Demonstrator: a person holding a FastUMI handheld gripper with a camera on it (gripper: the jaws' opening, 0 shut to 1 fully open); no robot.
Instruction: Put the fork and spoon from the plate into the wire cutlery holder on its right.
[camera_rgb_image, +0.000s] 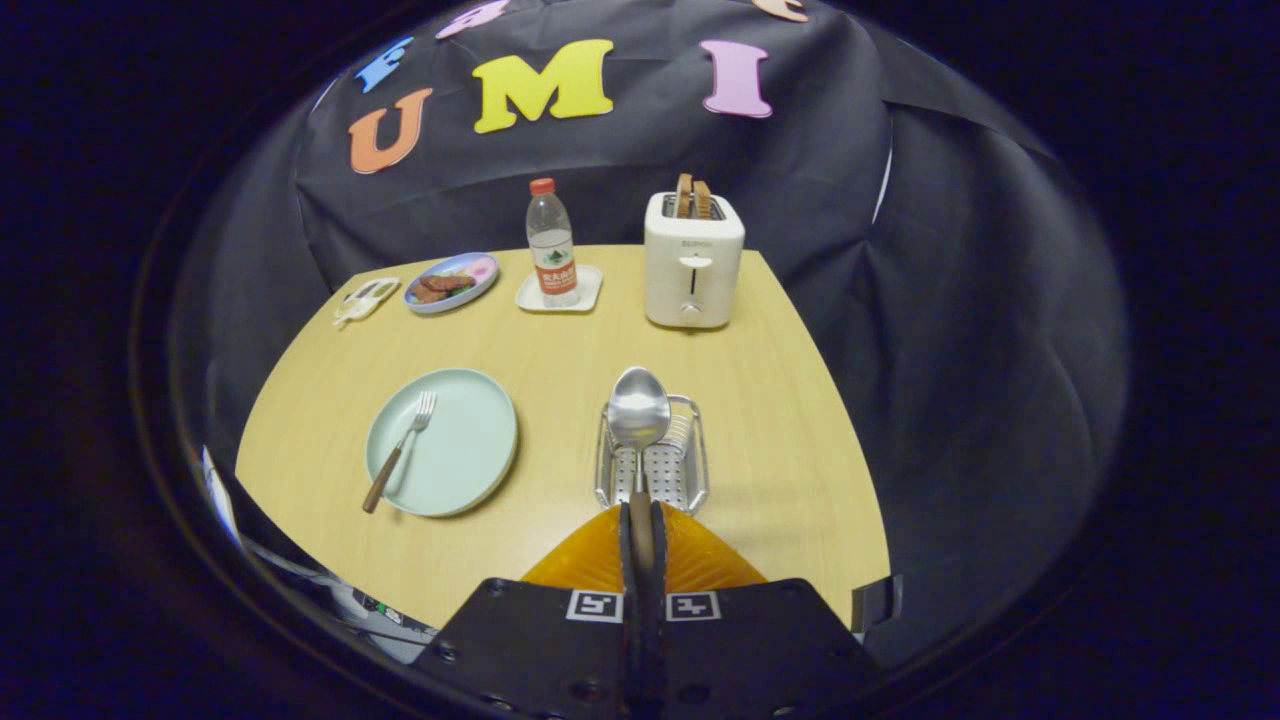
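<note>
My gripper (641, 525) is shut on the handle of a metal spoon (639, 410). The spoon's bowl points forward and hangs above the wire cutlery holder (690, 455), which lies on the wooden table just ahead of my fingers. Left of the holder sits a pale green plate (465, 440). A fork (400, 450) with a wooden handle lies across the plate's left side, tines pointing away from me and handle end over the near rim.
Beyond the holder stands a white toaster (693, 262) with bread slices in it. A water bottle (551, 243) stands on a small white tray, with a blue plate of food (451, 281) and a small dish (365, 298) to its left. The table's edge (860, 480) runs right of the holder.
</note>
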